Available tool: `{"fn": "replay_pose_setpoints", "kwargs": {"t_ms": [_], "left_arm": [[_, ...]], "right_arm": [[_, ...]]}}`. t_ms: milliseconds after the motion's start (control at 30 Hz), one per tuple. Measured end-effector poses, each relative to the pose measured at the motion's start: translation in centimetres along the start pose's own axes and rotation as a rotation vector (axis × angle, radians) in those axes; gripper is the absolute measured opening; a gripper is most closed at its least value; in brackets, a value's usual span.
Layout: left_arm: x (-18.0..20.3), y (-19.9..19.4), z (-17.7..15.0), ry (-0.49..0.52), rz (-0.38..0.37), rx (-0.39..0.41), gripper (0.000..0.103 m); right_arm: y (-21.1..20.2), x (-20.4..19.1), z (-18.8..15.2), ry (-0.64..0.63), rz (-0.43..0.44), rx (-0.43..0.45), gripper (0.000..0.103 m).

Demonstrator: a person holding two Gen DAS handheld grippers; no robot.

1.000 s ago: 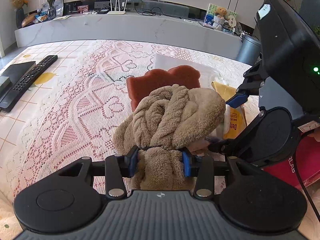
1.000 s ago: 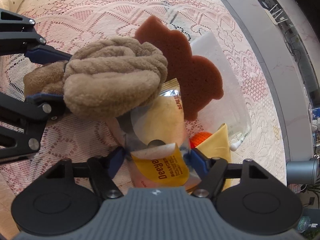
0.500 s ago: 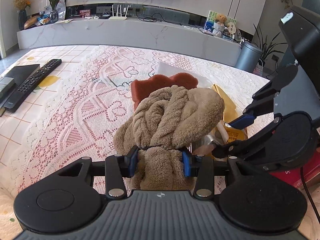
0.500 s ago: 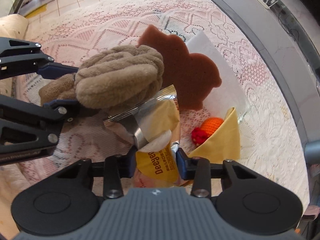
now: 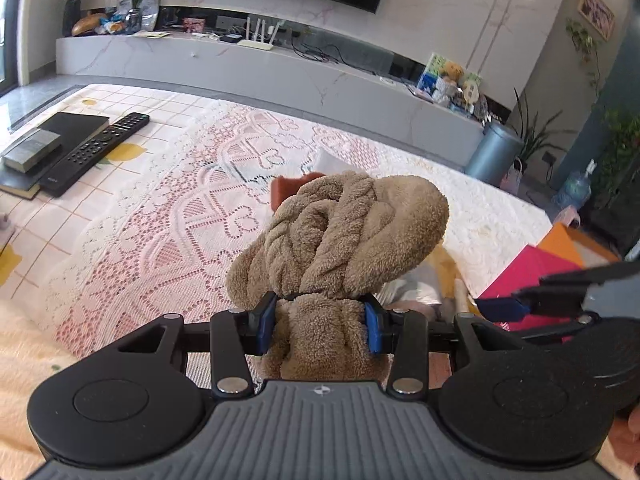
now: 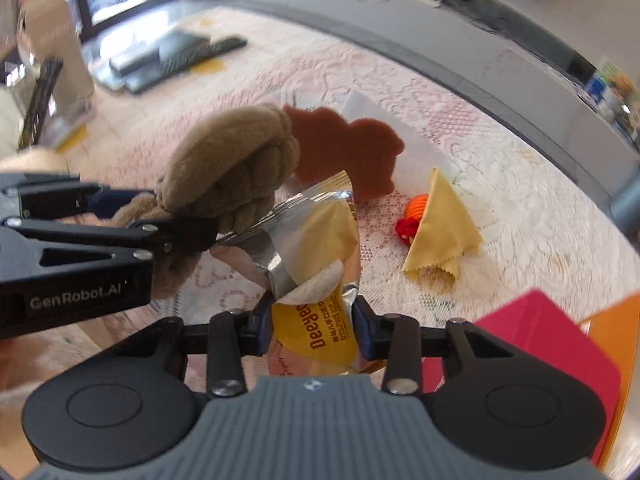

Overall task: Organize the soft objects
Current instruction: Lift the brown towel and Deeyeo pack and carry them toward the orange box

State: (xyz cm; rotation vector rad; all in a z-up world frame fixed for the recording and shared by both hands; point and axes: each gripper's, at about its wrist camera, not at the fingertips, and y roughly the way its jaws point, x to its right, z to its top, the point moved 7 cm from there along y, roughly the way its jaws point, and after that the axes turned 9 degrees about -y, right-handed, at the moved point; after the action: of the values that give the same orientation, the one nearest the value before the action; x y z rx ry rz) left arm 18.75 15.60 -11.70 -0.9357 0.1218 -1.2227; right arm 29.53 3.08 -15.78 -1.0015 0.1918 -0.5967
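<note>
My left gripper [image 5: 320, 326] is shut on a knotted brown plush towel [image 5: 344, 236] and holds it above the lace tablecloth; it also shows in the right wrist view [image 6: 232, 168]. My right gripper [image 6: 314, 328] is shut on a yellow and silver snack packet [image 6: 316, 248], lifted just right of the towel. A brown bear-shaped sponge [image 6: 344, 148] lies on the cloth behind them, with a folded yellow cloth [image 6: 440, 224] and a small orange and red knitted toy [image 6: 412, 216] to its right.
A remote control [image 5: 96, 152] and dark books [image 5: 44, 148] lie at the table's far left. A pink and orange box [image 6: 560, 344] sits at the right front. A white sheet [image 6: 400, 120] lies under the sponge. A grey counter runs behind the table.
Both grippers have risen and pulled back from the table with their loads. The right gripper has swung so its view now looks across the table; its image is blurred.
</note>
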Motion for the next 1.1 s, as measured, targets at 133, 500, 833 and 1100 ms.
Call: {"fn": "replay_pose_setpoints", "kwargs": {"t_ms": [133, 500, 833, 1100], "left_arm": [[-0.3, -0.6, -0.3, -0.023, 0.016, -0.015, 0.049], [5.9, -4.5, -1.1, 0.072, -0.091, 0.011, 0.049], [17.6, -5.3, -2.3, 0.199, -0.3, -0.055, 0.049], [25.7, -2.1, -3.5, 0.258, -0.411, -0.177, 0.049]], "right_arm": [[-3.1, 0.5, -0.4, 0.133, 0.016, 0.094, 0.04], [-14.1, 3.4, -2.7, 0.28, -0.012, 0.279, 0.04], [-19.8, 11.2, -7.7, 0.357, -0.198, 0.272, 0.04], [-21.3, 17.7, -11.9, 0.461, -0.291, 0.23, 0.04]]}}
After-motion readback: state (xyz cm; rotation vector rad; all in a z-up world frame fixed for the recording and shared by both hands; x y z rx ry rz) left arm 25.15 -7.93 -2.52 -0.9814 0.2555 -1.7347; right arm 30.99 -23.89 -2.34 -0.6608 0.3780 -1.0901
